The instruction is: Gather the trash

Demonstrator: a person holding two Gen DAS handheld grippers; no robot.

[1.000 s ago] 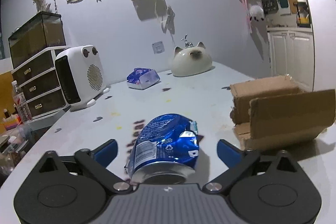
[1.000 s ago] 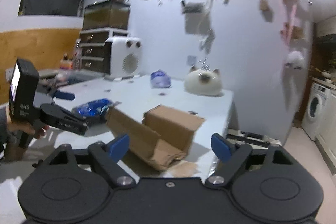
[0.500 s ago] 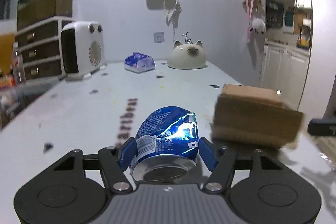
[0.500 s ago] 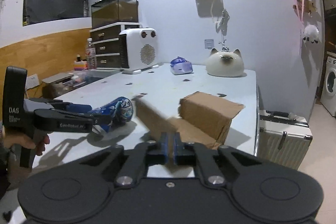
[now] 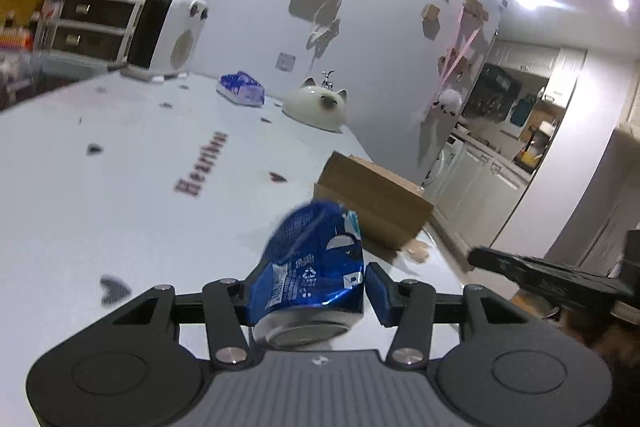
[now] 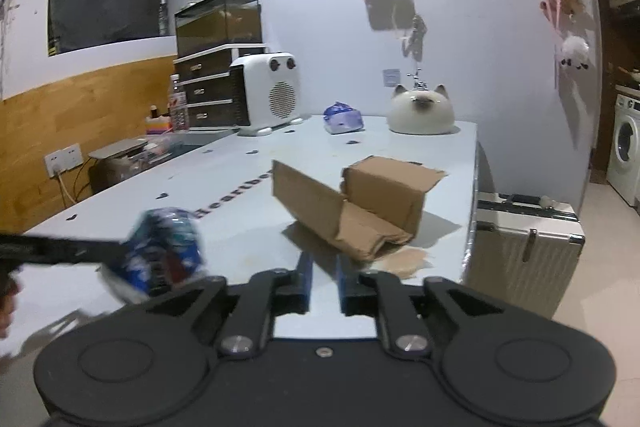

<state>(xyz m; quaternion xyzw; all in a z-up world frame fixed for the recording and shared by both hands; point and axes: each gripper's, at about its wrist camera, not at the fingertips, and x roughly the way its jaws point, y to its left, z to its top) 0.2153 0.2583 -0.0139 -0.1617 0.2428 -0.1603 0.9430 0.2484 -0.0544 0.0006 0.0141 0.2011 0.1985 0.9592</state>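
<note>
Got the crushed blue can [image 5: 316, 267] pinched between the left claw's [image 5: 310, 291] closing jaws, lifted clear of the table [image 5: 120, 195]. Right claw [image 6: 322, 285] nearly together but easing apart, empty, torn cardboard box [image 6: 360, 203] just ahead, uncollected. Can label too blurry; table print maybe "Heartbeat".

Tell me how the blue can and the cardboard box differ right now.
The blue can is crushed shiny metal; the cardboard box is dull brown with a flap open. The can sits between the left gripper fingers, clear of the table; the box rests on it, ungripped. Both look like trash.
</note>
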